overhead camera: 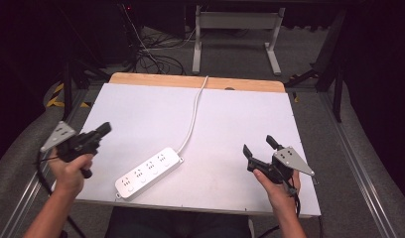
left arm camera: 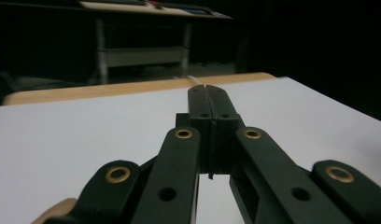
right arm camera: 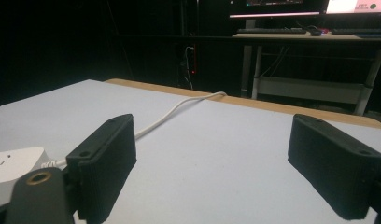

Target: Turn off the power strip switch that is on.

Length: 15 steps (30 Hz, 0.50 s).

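Observation:
A white power strip [overhead camera: 149, 172] lies at an angle near the front of the white table [overhead camera: 230, 119], and its white cord [overhead camera: 191, 119] runs off over the far edge. My left gripper [overhead camera: 105, 128] hovers at the table's left edge, left of the strip, with its jaws pressed together and nothing between them; the left gripper view shows the closed tips [left arm camera: 208, 89] over bare white surface. At the front right my right gripper [overhead camera: 259, 145] stands open and empty, its fingers [right arm camera: 107, 158] wide apart, with the strip's end [right arm camera: 16, 165] and the cord [right arm camera: 179, 108] at the left of its view.
A wooden strip [overhead camera: 195, 82] borders the table's far edge. Behind it stand a white desk frame [overhead camera: 235, 29] and a tangle of cables [overhead camera: 156, 54] on the grey floor. Metal rails [overhead camera: 349, 144] flank the table on both sides.

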Each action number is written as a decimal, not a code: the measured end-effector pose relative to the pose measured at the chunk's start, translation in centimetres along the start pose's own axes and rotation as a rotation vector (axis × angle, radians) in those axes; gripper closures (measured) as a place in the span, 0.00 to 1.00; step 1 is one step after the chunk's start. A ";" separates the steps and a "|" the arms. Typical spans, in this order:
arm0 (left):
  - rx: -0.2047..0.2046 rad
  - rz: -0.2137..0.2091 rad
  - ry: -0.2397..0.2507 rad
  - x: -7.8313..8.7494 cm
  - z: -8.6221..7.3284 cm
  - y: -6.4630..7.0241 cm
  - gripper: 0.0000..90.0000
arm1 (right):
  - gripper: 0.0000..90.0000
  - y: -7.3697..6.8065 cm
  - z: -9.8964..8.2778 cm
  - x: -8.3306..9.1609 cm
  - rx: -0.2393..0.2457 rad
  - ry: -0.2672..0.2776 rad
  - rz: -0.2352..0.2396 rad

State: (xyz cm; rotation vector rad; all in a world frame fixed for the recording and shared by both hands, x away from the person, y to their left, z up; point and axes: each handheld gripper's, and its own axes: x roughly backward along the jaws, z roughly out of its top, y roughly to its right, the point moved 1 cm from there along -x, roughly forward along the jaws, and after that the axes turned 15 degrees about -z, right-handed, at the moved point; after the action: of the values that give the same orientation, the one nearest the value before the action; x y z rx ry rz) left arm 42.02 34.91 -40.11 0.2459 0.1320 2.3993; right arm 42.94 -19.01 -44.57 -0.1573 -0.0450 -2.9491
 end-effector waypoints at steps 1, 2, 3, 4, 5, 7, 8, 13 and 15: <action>0.011 0.036 0.021 0.9 -0.1 -0.4 1.00 | 0.18 0.0 0.0 0.0 -0.001 0.002 0.002; 0.012 0.099 0.044 2.5 -0.3 -1.1 1.00 | 0.18 -0.1 0.0 0.0 0.000 0.002 0.004; 0.012 0.099 0.044 2.5 -0.3 -1.1 1.00 | 0.18 -0.1 0.0 0.1 0.002 0.000 0.003; 0.011 0.127 0.049 3.0 -0.4 -1.3 1.00 | 0.18 -0.1 0.0 0.1 0.002 0.000 0.003; 0.008 0.155 0.057 3.3 -0.5 -1.4 1.00 | 0.18 -0.1 0.0 0.1 0.003 0.000 0.003; 0.016 0.190 0.077 3.6 -0.5 -1.6 1.00 | 0.18 -0.1 0.0 0.0 -0.001 0.002 0.003; 0.011 0.207 0.083 3.5 -0.5 -1.7 1.00 | 0.18 0.0 0.0 0.0 -0.004 0.003 0.003; -0.006 0.225 0.076 2.9 -0.7 -1.7 1.00 | 0.18 0.0 -0.1 0.0 -0.004 -0.004 0.000; -0.007 0.231 0.080 2.8 -0.8 -1.6 1.00 | 0.18 0.1 -0.1 0.0 -0.005 -0.003 0.000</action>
State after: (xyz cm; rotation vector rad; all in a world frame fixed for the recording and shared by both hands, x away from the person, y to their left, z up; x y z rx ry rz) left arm 40.84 37.99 -40.72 0.1699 0.1384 2.6402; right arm 42.93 -19.10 -44.64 -0.1618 -0.0380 -2.9490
